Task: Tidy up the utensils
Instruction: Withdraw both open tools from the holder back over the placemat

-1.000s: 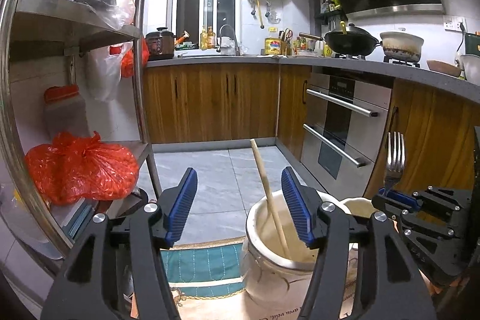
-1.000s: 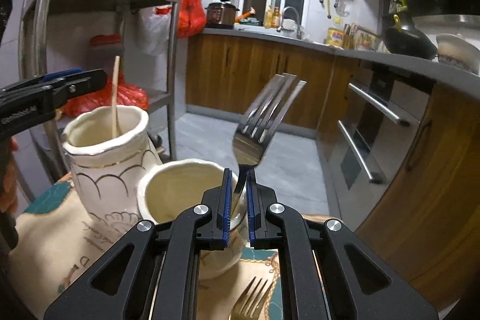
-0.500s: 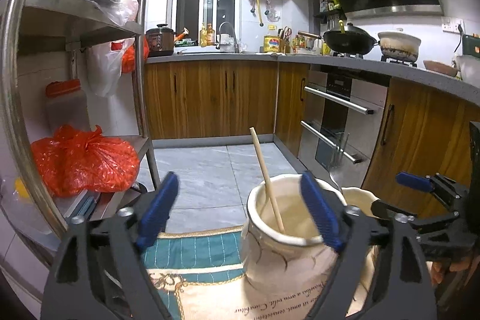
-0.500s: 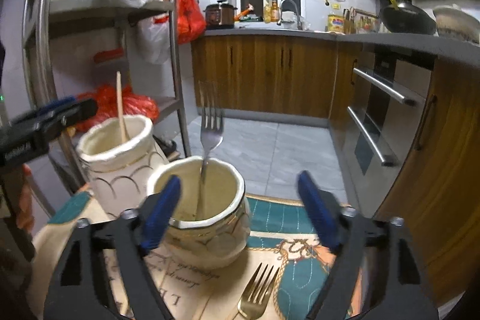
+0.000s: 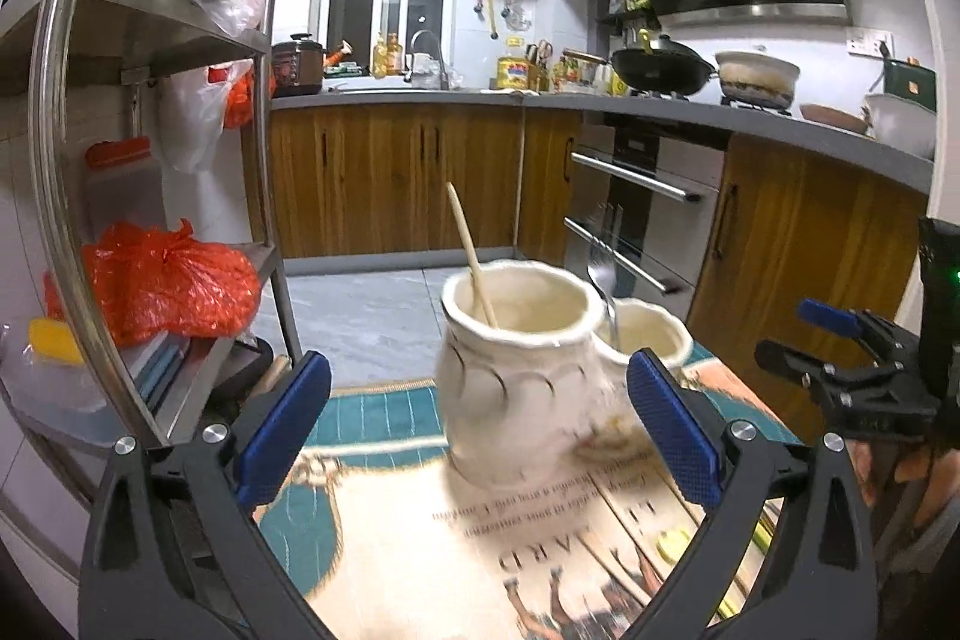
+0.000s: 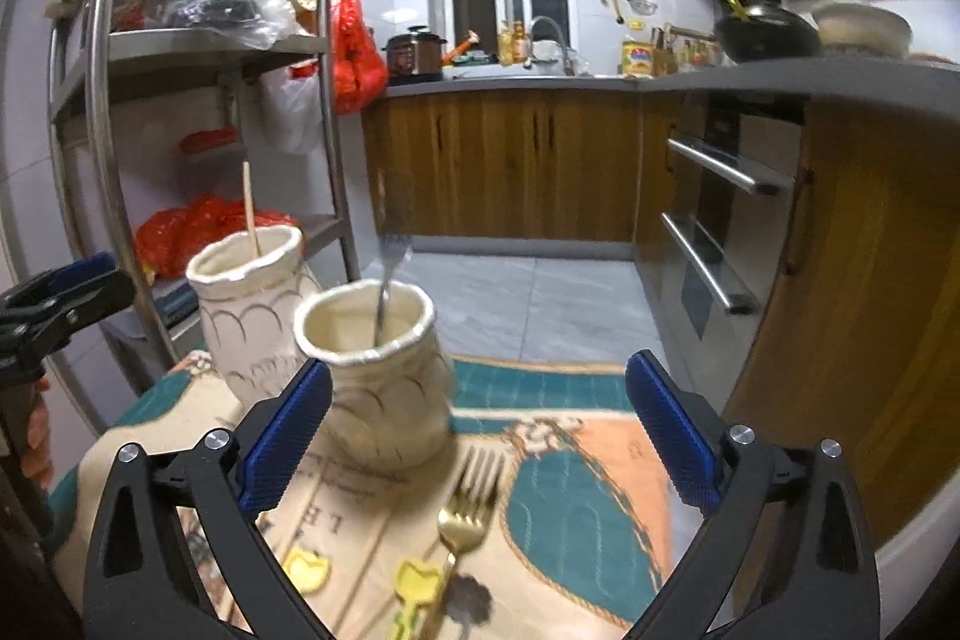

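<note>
Jaws on both grippers are spreading wide at this moment, and nothing is sitting between either pair. The left gripper (image 5: 480, 436) is hovering over the patterned cloth (image 5: 396, 538) with its blue pads (image 5: 285, 424) well apart; the taller cream jar (image 5: 516, 364) is standing just beyond them, clear of both pads, with a wooden chopstick (image 5: 471, 262) leaning inside it. The right gripper (image 6: 477, 436) is likewise opening and gripping nothing. Ahead of it the shorter cream jar (image 6: 384, 376) is standing on the cloth, touching or nearly touching the taller jar, and a silver fork (image 6: 387, 280) is standing tines-up inside it, though motion blur is making its head hard to read. A gold fork (image 6: 465, 508) is lying flat on the cloth just in front of the shorter jar, tines pointing toward it, between the right gripper's pads but below them and untouched. Small yellow pieces (image 6: 309, 568) are lying near its handle. A steel shelving rack (image 5: 144, 34) with red bags is standing off to the left.
</note>
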A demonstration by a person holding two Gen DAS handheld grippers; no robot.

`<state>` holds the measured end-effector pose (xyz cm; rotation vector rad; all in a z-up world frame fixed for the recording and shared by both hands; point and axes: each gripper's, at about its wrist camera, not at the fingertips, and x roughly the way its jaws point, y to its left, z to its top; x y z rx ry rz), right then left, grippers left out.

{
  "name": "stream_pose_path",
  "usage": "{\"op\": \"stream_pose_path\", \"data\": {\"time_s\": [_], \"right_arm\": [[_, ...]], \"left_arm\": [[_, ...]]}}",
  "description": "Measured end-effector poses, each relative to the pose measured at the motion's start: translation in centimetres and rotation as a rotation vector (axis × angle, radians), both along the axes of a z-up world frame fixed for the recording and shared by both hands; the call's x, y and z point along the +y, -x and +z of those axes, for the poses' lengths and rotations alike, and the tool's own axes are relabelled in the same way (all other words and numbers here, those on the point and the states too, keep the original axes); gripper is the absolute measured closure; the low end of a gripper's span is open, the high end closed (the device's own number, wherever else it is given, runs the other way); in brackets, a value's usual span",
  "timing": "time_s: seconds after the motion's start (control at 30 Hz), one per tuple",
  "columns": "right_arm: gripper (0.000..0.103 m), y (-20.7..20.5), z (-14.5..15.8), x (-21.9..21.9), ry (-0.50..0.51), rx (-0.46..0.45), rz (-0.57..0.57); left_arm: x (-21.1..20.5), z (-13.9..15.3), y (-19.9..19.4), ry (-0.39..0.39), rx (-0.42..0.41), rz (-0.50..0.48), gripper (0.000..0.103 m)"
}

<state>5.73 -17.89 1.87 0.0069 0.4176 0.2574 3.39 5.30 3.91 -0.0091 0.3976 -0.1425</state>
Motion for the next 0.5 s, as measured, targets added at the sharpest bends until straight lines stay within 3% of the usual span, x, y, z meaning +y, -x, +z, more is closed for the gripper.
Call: {"op": "stream_pose_path", "data": {"time_s": [0.5], "right_arm": [[0.005, 2.8, -2.2, -2.9, -0.006, 0.094, -0.054]], "left_arm": [[-2.3, -3.8, 2.5, 0.002, 0.149, -0.058, 0.006]]}}
